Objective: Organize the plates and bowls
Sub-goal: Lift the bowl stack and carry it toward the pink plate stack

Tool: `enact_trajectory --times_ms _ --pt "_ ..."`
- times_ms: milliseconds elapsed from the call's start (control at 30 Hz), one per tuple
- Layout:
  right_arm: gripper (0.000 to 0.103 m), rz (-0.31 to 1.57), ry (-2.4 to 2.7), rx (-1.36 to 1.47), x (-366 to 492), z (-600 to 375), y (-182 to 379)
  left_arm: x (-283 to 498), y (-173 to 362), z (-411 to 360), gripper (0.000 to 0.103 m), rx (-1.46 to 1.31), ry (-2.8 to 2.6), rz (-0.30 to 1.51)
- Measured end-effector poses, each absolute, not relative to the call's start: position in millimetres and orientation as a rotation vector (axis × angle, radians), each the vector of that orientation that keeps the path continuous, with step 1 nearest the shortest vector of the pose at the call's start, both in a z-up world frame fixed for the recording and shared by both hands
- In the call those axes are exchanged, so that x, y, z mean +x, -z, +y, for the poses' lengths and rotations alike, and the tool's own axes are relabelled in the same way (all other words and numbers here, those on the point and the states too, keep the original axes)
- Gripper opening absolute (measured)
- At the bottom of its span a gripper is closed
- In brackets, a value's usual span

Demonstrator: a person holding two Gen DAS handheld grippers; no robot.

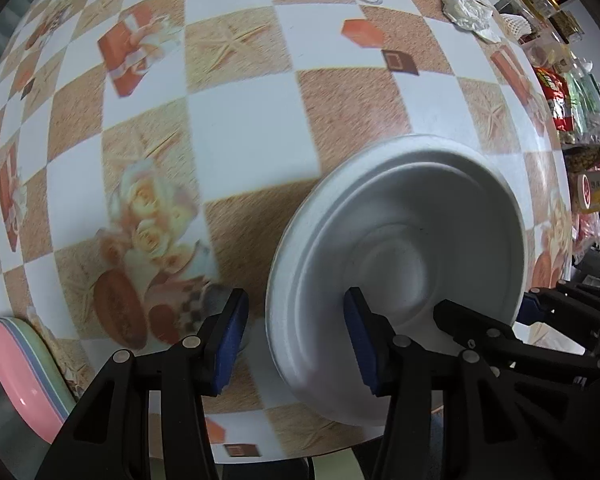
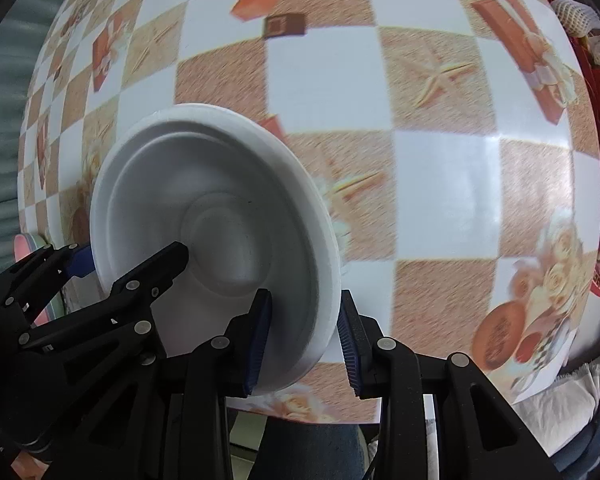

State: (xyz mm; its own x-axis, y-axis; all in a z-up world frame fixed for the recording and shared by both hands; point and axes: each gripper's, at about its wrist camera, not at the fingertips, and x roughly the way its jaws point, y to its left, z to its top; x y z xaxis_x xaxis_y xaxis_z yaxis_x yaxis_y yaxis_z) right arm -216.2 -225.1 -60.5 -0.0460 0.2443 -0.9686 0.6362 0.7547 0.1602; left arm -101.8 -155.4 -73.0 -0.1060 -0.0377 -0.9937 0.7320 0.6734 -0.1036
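Both my left claw (image 1: 296, 340) and right claw (image 2: 304, 344) straddle the white bowl's (image 1: 400, 264) rim, not visibly clenched — next I carry it to the pink plate stack (image 1: 20, 372), lower left.

A home dining spot.
Patterned tablecloth (image 1: 240, 128) covers the table; snack packets (image 1: 556, 96) crowd its far-right edge.

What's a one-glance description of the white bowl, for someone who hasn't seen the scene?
Start from the checkered tablecloth printed with starfish and roses; at its near edge both grippers meet. The white bowl is between them, tilted with its hollow facing the cameras, its rim straddled by the left gripper and right gripper. Unlike the pastel plate stack at far left, it is plain matte white and deep.
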Motion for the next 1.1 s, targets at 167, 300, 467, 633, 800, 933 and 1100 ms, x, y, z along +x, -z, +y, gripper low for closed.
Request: enact_trajectory --times_ms 167,300,467,633,800,933,1100 --pt "0.036 1.629 0.363 0.69 -202 -175 60 -89 74 -109 0.055 0.582 0.735 1.553" --pt "0.036 1.62 0.363 0.7 -190 -136 62 -74 74 -73 0.055 0.596 0.731 1.547" --pt "0.036 1.621 0.351 0.703 -168 -90 63 -53 74 -27 0.055 0.624 0.719 1.541" --pt "0.036 1.642 0.33 0.698 -147 -39 65 -42 75 13 0.055 0.6 0.712 1.553" --pt "0.036 1.651 0.337 0.711 -145 -25 66 -37 75 19 0.055 0.621 0.731 1.554" --pt "0.036 1.649 0.347 0.731 -151 -46 66 -38 68 3 0.055 0.628 0.737 1.552" --pt "0.036 1.655 0.344 0.728 -156 -94 71 -35 67 5 0.055 0.631 0.744 1.551"
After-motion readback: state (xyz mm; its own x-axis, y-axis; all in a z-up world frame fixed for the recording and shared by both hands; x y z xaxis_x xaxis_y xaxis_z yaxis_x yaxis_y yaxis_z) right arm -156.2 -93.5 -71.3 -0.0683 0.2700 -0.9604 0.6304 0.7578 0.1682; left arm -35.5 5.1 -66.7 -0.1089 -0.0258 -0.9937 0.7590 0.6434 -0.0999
